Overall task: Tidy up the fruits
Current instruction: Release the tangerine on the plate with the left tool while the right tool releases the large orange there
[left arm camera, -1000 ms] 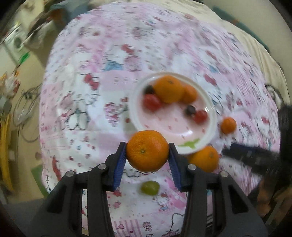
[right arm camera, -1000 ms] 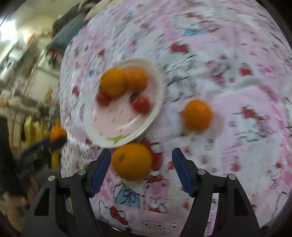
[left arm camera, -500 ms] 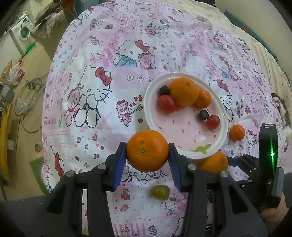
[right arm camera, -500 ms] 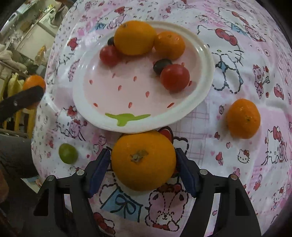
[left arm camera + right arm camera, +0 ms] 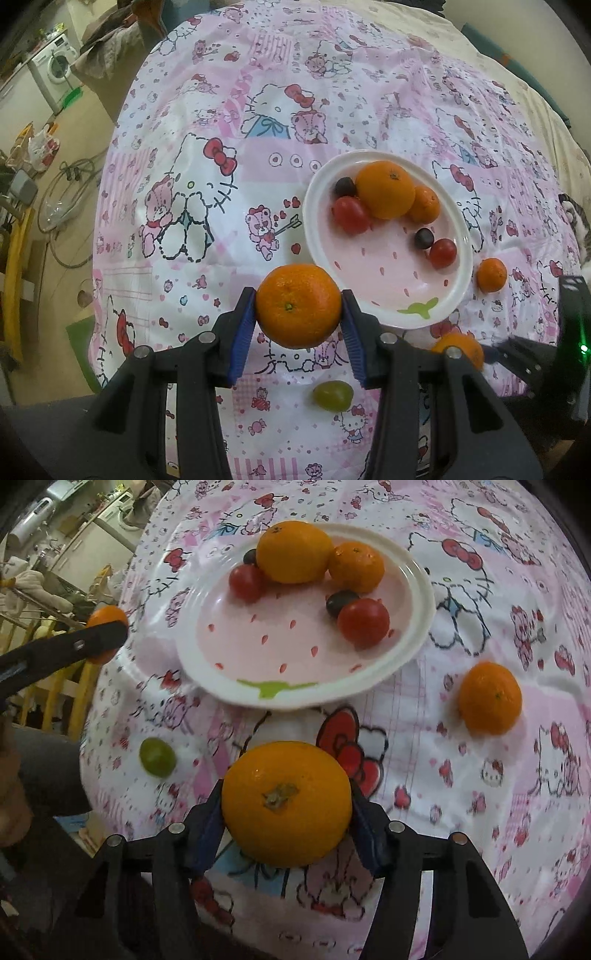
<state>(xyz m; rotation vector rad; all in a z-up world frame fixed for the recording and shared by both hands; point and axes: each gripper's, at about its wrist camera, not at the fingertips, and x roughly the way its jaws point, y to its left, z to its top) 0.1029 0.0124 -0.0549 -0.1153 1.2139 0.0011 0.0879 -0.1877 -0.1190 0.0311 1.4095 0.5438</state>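
Note:
My left gripper (image 5: 299, 334) is shut on a tangerine (image 5: 298, 305), held above the cloth just left of the white plate (image 5: 458, 291). My right gripper (image 5: 286, 830) is shut on a large orange (image 5: 286, 803) in front of the plate (image 5: 413, 587). The plate holds a big orange (image 5: 386, 190), a small tangerine (image 5: 424, 205), two cherry tomatoes (image 5: 349, 215) and two dark grapes (image 5: 423, 238). A small tangerine (image 5: 489, 698) lies on the cloth right of the plate. A green grape (image 5: 157, 757) lies on the cloth at the left.
A pink cartoon-print cloth (image 5: 221, 155) covers the round table. Past its left edge the floor holds cables, a yellow frame (image 5: 16, 266) and a washing machine (image 5: 55, 72). The right gripper's body (image 5: 546, 354) shows at the left wrist view's right edge.
My right gripper has moved in around the large orange and closed on it. My left gripper still holds its tangerine and has drifted slightly; the plate sits further right in its view.

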